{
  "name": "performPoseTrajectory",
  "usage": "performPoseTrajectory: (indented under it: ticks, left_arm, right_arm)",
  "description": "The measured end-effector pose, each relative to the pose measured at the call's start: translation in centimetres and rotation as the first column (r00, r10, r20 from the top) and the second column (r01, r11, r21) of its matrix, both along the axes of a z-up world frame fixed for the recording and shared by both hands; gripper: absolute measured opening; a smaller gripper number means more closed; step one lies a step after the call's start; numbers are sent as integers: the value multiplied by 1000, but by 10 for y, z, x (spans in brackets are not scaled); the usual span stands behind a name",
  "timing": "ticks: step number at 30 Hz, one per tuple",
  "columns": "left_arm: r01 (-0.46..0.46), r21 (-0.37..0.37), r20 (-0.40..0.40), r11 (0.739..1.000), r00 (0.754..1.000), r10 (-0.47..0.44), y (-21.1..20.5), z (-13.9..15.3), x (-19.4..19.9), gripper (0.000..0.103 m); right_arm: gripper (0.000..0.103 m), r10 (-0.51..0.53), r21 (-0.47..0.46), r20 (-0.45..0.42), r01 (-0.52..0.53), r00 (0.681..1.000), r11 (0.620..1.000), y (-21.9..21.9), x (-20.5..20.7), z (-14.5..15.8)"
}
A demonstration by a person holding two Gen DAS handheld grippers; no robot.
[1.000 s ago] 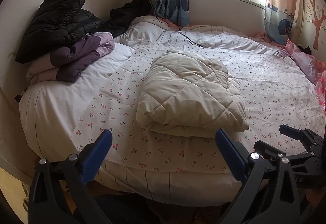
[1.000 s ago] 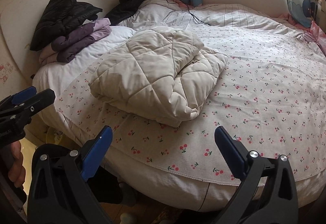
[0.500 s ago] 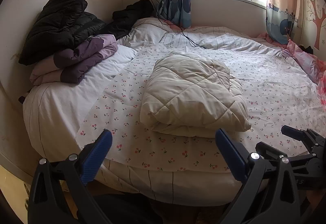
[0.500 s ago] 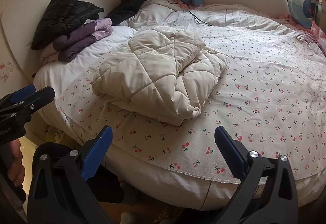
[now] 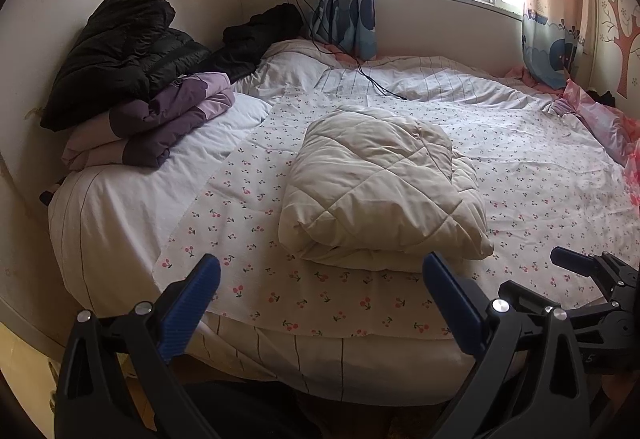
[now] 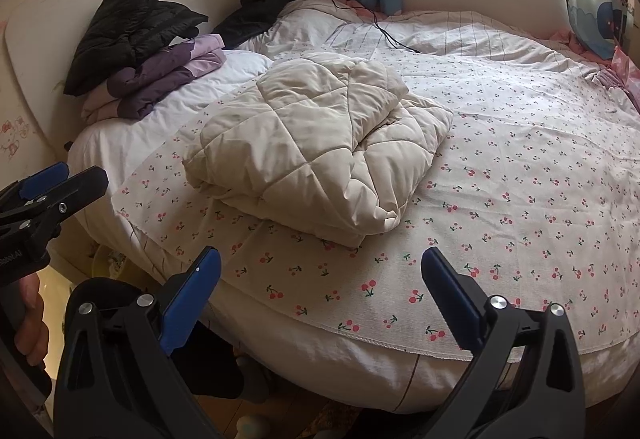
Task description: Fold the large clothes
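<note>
- The folded cream quilted coat (image 5: 380, 191) lies on the cherry-print sheet (image 5: 540, 175) of the bed (image 5: 120, 223), unmoved since earlier.
- Left gripper (image 5: 320, 303) and right gripper (image 6: 320, 295): fingers still spread wide, holding nothing, hovering off the bed's near edge.
- Both views have shifted slightly.

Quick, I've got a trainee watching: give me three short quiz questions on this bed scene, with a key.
1. True or false: the left gripper is shut on the cream quilted coat.
2. What lies on top of the folded purple garment? A) black jacket B) pillow C) cable
3. Fill in: the coat rests on the ______-print sheet.

Key: 1 false, both it and the right gripper are open and empty; 2 A, the black jacket; 3 cherry.
</note>
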State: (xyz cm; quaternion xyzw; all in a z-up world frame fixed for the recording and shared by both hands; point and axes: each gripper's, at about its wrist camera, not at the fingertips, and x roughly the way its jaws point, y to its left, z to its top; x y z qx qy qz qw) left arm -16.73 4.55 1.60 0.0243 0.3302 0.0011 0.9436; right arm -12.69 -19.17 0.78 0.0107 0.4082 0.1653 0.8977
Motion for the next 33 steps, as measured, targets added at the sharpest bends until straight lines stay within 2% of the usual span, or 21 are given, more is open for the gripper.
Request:
performPoseTrajectory:
  ticks: [23, 33]
  left_arm:
    - [-16, 20, 36, 1000, 999, 16, -6, 4, -12, 97]
    - [-16, 3, 34, 1000, 999, 16, -6, 4, -14, 97]
  right_arm:
    - [97, 17, -7, 10, -17, 1000, 1000, 5, -2, 0]
    - [97, 21, -11, 13, -21, 1000, 1000, 7, -2, 1]
